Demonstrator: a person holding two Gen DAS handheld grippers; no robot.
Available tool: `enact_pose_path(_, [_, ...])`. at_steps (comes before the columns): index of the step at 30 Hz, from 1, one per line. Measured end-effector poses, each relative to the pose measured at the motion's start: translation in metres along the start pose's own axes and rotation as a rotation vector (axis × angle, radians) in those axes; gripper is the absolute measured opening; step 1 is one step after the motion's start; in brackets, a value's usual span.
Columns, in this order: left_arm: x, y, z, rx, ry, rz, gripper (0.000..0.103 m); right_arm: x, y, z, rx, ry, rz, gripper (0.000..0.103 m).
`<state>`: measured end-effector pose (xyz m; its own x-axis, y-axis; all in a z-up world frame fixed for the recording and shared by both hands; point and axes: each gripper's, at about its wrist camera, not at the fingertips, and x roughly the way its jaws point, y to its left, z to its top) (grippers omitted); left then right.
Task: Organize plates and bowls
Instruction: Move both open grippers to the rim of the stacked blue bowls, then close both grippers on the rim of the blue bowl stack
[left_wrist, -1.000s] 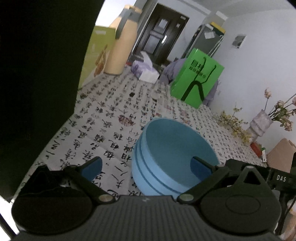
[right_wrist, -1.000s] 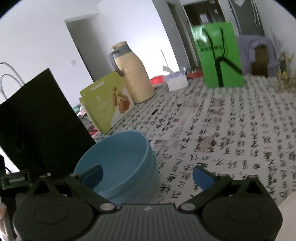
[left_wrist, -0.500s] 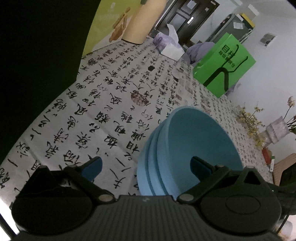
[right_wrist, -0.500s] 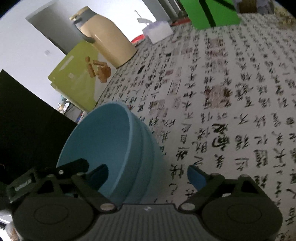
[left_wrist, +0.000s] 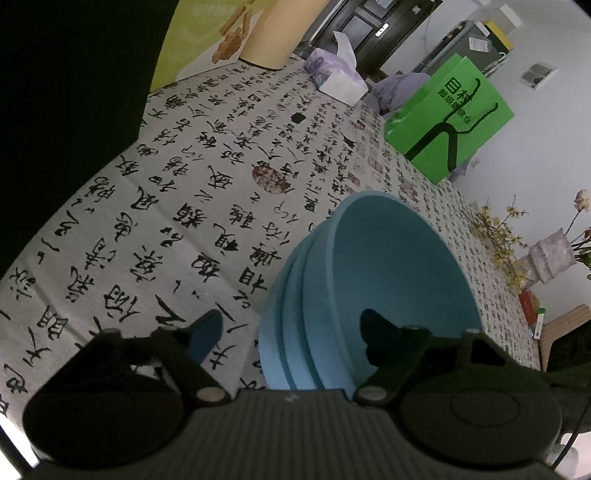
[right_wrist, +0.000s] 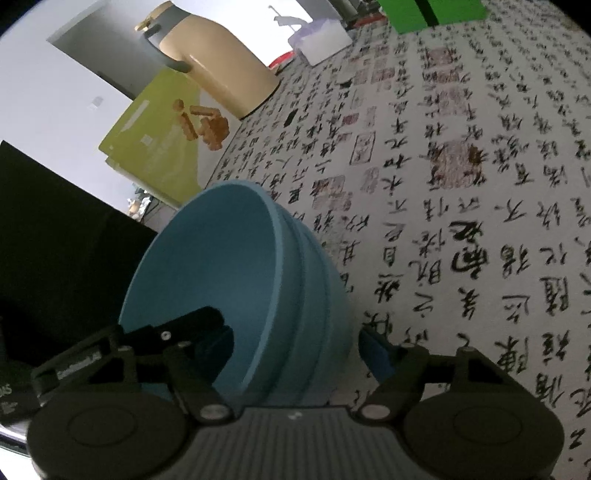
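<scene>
A stack of three nested light-blue bowls (left_wrist: 399, 266) (right_wrist: 207, 266) stands on the calligraphy-print tablecloth (left_wrist: 184, 177). My left gripper (left_wrist: 290, 325) straddles the stack's left wall, one finger outside and the other inside the top bowl. Its jaws are closing, and a gap shows between the outer pad and the bowls. My right gripper (right_wrist: 293, 332) straddles the opposite wall, its left finger inside the bowl and its right finger (right_wrist: 373, 350) just outside. It is closing too, with no pad clearly pressing. The left gripper's finger (right_wrist: 162, 336) also shows inside the bowl.
Beyond the bowls stand a black bag (left_wrist: 66, 92), a yellow-green box (right_wrist: 159, 147) and a beige thermos jug (right_wrist: 221, 70). Farther back are a tissue box (left_wrist: 340, 81) and a green bag (left_wrist: 450, 122). A vase with flowers (left_wrist: 550, 258) sits at the right edge.
Both grippers came down, tilted more steeply and closed in on the bowl stack from either side. Their jaws have narrowed around the rims. The bowls have not moved.
</scene>
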<state>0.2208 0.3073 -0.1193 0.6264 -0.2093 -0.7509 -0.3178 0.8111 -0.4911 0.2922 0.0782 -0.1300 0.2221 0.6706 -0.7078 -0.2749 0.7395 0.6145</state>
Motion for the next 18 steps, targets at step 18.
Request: enact_pose_path(18, [0.005,-0.014,-0.004,0.039,0.015,0.046,0.051,-0.006,-0.005,-0.001,0.049,0.000,-0.034,0.046])
